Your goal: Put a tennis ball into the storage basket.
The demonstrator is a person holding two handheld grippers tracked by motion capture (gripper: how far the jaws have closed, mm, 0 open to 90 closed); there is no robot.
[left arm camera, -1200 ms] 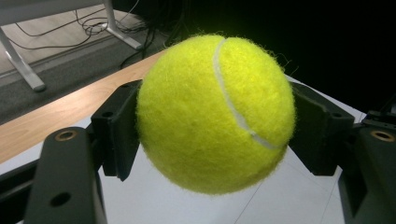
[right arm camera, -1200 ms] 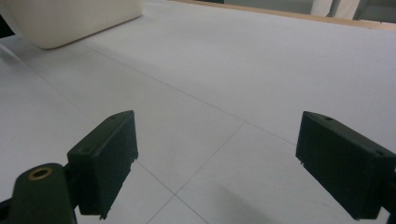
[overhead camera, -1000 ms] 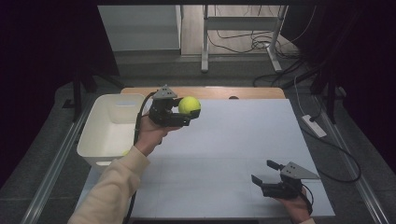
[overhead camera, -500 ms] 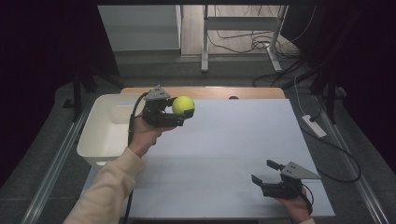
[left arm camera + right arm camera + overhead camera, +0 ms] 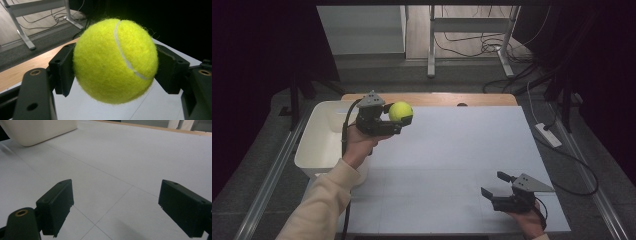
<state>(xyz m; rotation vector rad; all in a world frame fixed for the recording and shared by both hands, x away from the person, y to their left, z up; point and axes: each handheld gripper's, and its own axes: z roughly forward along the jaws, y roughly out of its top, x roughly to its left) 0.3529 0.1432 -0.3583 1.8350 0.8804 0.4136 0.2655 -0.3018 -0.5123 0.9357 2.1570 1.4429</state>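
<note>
Item: tennis ball [image 5: 400, 112], upper left of frame, clamped in my left gripper [image 5: 398, 116] beside the white bin [image 5: 319, 145], likely destination. Right gripper [image 5: 496, 187], lower right: jaws apart, empty, idle.

Lab: bare table [image 5: 462, 150], floor cables [image 5: 472, 47]

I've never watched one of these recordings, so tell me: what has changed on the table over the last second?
The left gripper, shut on the yellow tennis ball, has carried it sideways toward the white bin at the table's left edge; it is not over the bin yet. The grip itself is unchanged, with both jaws pressed on the ball. The right gripper stays low at the near right corner, jaws open and empty. The bin has not moved.
</note>
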